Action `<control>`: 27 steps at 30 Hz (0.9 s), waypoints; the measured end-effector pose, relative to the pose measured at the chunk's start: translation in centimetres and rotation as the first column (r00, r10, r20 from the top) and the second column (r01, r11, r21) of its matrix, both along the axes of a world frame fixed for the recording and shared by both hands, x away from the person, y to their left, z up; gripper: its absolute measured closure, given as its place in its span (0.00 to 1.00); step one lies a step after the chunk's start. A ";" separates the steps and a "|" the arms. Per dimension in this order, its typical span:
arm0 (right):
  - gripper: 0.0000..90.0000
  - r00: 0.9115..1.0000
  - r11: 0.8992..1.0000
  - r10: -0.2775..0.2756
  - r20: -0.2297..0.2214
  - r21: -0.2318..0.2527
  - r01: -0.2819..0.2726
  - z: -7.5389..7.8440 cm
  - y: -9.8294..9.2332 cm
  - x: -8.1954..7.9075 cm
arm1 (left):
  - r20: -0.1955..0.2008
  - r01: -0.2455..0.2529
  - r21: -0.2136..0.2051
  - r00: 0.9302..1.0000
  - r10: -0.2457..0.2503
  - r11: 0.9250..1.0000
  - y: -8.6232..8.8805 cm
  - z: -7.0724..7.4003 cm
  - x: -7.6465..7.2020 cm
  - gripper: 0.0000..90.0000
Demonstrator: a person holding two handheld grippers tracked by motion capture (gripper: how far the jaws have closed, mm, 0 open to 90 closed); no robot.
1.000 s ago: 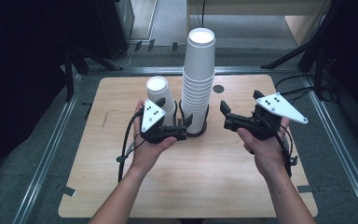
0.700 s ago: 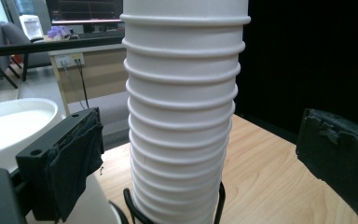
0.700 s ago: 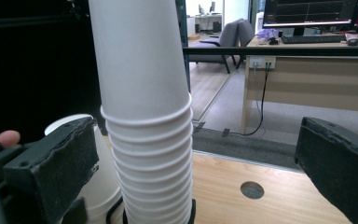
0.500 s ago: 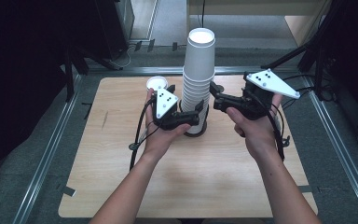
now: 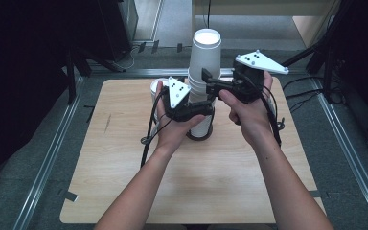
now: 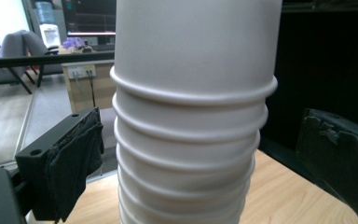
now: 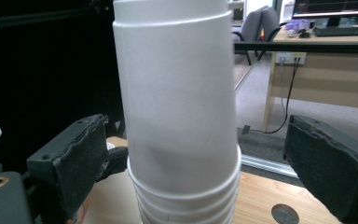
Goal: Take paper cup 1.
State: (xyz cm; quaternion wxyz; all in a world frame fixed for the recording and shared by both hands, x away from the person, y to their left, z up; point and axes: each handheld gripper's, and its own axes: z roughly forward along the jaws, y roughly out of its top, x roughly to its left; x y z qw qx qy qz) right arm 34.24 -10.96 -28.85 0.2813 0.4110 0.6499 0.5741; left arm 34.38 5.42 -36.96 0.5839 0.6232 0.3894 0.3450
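Both claws straddled the tall stack of cups (image 5: 202, 81) standing on the worktop (image 5: 124, 158). The left claw (image 5: 210, 109), low on the stack, stood apart. The right claw (image 5: 206, 79), higher up, had just been closing around the top cup (image 7: 177, 93), pads not yet touching. Next, probably: pinch and lift it free.

An office-like lab: desks (image 7: 317, 46) with monitors (image 6: 89, 16), office chairs (image 6: 16, 51) (grey), and an aluminium-framed wooden test table (image 5: 124, 143).

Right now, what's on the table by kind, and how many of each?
Tall stack of white paper cups: 1
Separate white cup, partly hidden behind the left hand: 1
Grippers at the stack: 2, left gripper and right gripper
Total: 4
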 end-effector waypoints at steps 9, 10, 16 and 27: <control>0.07 0.998 0.999 0.042 -0.037 -0.002 -0.042 0.0 0.8 2.2 | -0.015 -0.007 0.009 1.000 0.007 1.000 -0.5 -0.2 1.4 0.01; 0.07 0.998 0.999 0.042 -0.037 -0.002 -0.042 0.0 0.8 2.2 | -0.015 -0.007 0.009 1.000 0.007 1.000 -0.5 -0.2 1.4 0.01; 0.07 0.997 0.998 0.058 -0.054 -0.004 -0.059 -0.1 1.2 3.3 | -0.013 0.000 -0.008 1.000 0.000 1.000 -0.4 -0.1 1.8 0.01; 0.06 0.986 0.995 0.101 -0.135 0.003 -0.102 -1.0 2.2 5.4 | -0.015 0.024 -0.013 1.000 -0.024 1.000 -0.4 -0.4 2.1 0.04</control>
